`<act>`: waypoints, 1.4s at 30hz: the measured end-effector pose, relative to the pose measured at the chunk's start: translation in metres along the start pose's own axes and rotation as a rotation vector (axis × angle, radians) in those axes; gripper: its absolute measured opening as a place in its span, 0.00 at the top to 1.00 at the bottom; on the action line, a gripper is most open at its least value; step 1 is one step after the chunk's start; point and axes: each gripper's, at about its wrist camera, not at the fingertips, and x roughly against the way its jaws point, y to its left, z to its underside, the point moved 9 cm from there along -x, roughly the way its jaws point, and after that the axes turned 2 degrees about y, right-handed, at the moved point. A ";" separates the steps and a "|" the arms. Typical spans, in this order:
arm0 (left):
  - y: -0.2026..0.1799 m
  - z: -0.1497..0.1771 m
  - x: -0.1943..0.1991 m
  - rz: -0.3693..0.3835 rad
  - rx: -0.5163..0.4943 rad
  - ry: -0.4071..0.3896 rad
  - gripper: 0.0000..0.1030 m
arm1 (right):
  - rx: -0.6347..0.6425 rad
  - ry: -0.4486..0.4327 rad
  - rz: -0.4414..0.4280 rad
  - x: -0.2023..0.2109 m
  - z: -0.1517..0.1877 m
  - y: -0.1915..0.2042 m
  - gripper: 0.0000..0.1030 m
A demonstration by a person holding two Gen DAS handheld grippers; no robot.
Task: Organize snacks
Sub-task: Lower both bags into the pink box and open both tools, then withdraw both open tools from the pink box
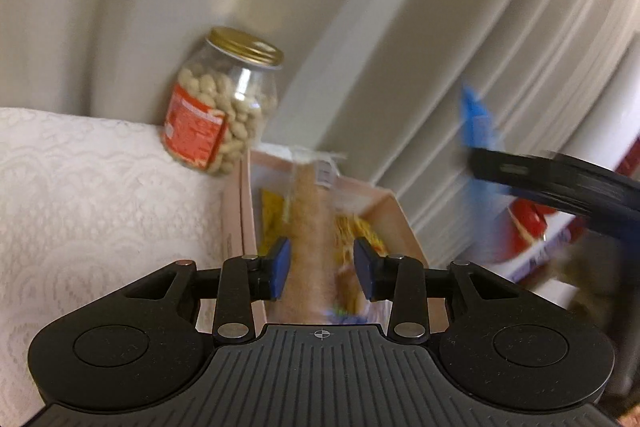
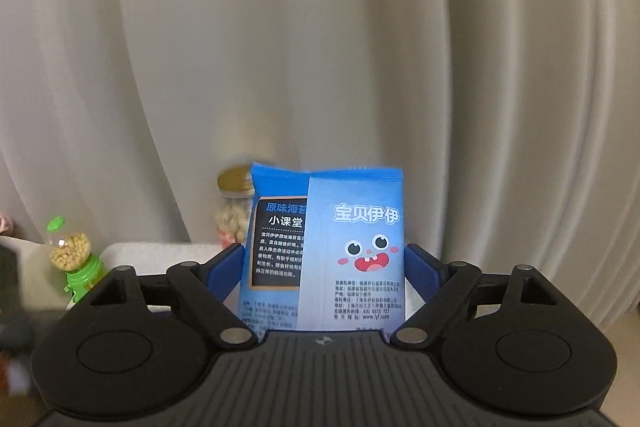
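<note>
My right gripper [image 2: 324, 267] is shut on a blue seaweed snack packet [image 2: 352, 247] with a cartoon face, held upright in the air. My left gripper [image 1: 322, 267] has its blue pads either side of a tan and yellow snack bag [image 1: 316, 247] that stands in a pink cardboard box [image 1: 240, 223]; the pads look a little apart from the bag, blurred. A glass jar of peanuts with a gold lid [image 1: 224, 103] stands behind the box on the white lace cloth [image 1: 80, 187]. The jar also shows in the right wrist view [image 2: 232, 211], partly hidden by the packet.
A cream curtain [image 2: 320, 47] hangs close behind everything. A small clear bottle with green cap and base [image 2: 74, 255] holds yellow pellets at the left. The right gripper's black body [image 1: 560, 187] and red-blue packaging [image 1: 532, 231] are blurred at the right.
</note>
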 end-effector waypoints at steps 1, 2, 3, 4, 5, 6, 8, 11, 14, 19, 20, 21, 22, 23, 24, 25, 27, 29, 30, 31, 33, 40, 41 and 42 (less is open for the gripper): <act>-0.002 0.002 -0.003 0.002 -0.021 0.009 0.62 | -0.024 0.036 -0.021 -0.015 0.006 0.000 0.17; -0.004 0.002 -0.005 -0.005 -0.037 0.013 0.62 | -0.043 0.062 -0.036 -0.023 0.011 0.001 0.17; -0.005 0.001 -0.010 -0.020 -0.051 0.015 0.62 | -0.061 0.091 -0.045 -0.033 0.018 0.000 0.17; -0.005 0.001 -0.015 -0.037 -0.062 0.019 0.62 | -0.074 0.110 -0.044 -0.039 0.024 -0.002 0.17; -0.006 0.001 -0.022 -0.053 -0.071 0.027 0.62 | -0.085 0.125 -0.034 -0.044 0.029 -0.005 0.17; -0.006 0.000 -0.030 -0.067 -0.081 0.034 0.62 | -0.090 0.133 -0.022 -0.048 0.032 -0.009 0.17; -0.006 -0.001 -0.044 -0.092 -0.104 0.043 0.62 | -0.101 0.142 -0.001 -0.048 0.038 -0.015 0.17; -0.005 0.001 -0.062 -0.111 -0.119 0.079 0.64 | -0.117 0.138 -0.003 -0.047 0.035 -0.025 0.17; -0.005 0.015 -0.070 -0.085 -0.112 0.142 0.72 | -0.132 0.115 -0.013 -0.050 0.025 -0.025 0.17; -0.004 0.026 -0.047 -0.054 -0.089 0.127 0.74 | -0.130 0.145 0.034 -0.088 0.024 -0.028 0.24; -0.003 0.025 -0.037 -0.051 -0.080 0.103 0.74 | -0.175 0.194 0.019 -0.100 0.034 -0.028 0.30; 0.000 0.024 -0.025 -0.057 -0.075 0.075 0.74 | -0.220 0.238 -0.028 -0.107 0.046 -0.025 0.31; 0.002 0.024 -0.013 -0.068 -0.072 0.049 0.74 | -0.248 0.258 -0.066 -0.109 0.057 -0.022 0.29; 0.004 0.026 -0.004 -0.073 -0.067 0.036 0.74 | -0.217 0.215 -0.044 -0.103 0.060 -0.019 0.29; 0.005 0.028 0.003 -0.073 -0.062 0.032 0.74 | -0.168 0.202 -0.015 -0.098 0.064 -0.016 0.29; 0.006 0.032 0.010 -0.076 -0.060 0.028 0.74 | -0.150 0.194 -0.011 -0.092 0.067 -0.014 0.29; 0.005 0.042 0.023 -0.089 -0.068 0.015 0.74 | -0.137 0.155 -0.030 -0.072 0.070 -0.009 0.29; 0.007 0.058 0.038 -0.112 -0.067 0.007 0.74 | -0.106 0.112 -0.055 -0.046 0.072 -0.001 0.29; 0.008 0.066 0.043 -0.124 -0.060 0.006 0.74 | -0.088 0.093 -0.063 -0.031 0.075 0.003 0.29; 0.009 0.077 0.050 -0.143 -0.048 0.013 0.74 | -0.069 0.076 -0.070 -0.017 0.078 0.007 0.27; 0.015 0.103 0.063 -0.206 -0.024 0.058 0.74 | -0.043 0.062 -0.090 0.008 0.089 0.015 0.22; 0.022 0.179 0.096 -0.300 0.003 0.131 0.74 | 0.091 0.138 -0.072 0.057 0.180 0.038 0.20; 0.018 0.176 0.090 -0.305 -0.020 0.110 0.74 | 0.109 0.137 -0.044 0.058 0.192 0.039 0.20; 0.012 0.173 0.085 -0.324 -0.072 0.066 0.74 | 0.119 0.134 -0.024 0.059 0.201 0.040 0.20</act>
